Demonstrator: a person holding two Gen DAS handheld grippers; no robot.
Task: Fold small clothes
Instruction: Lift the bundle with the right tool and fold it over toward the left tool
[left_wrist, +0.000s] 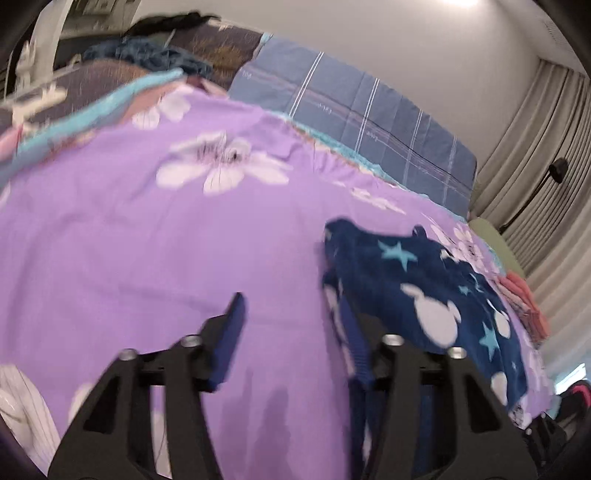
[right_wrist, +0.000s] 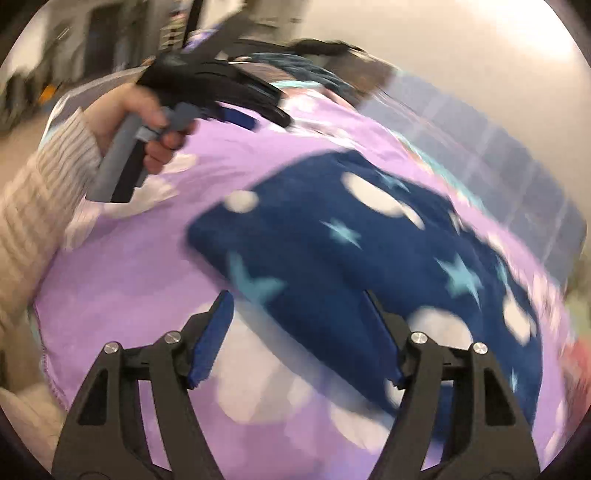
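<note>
A navy fleece garment (left_wrist: 424, 295) with pale stars and white blobs lies flat on the purple flowered bedsheet (left_wrist: 147, 240). My left gripper (left_wrist: 291, 306) hovers over the sheet just left of the garment's edge. Its jaws are open and only sheet shows between them, with the right finger (left_wrist: 351, 339) close to the garment's left border. In the right wrist view the same garment (right_wrist: 351, 240) fills the middle. My right gripper (right_wrist: 297, 295) hangs open over its near left corner, with nothing pinched. A hand (right_wrist: 147, 122) in a knit sleeve holds the left gripper (right_wrist: 255, 118) at upper left.
A blue checked pillow (left_wrist: 369, 122) and a dark flowered quilt (left_wrist: 92, 85) lie along the far side of the bed. A stack of folded orange-pink clothes (left_wrist: 528, 302) sits at the bed's right edge. Curtains (left_wrist: 546, 147) hang behind, and a white striped cloth (left_wrist: 22, 398) lies at lower left.
</note>
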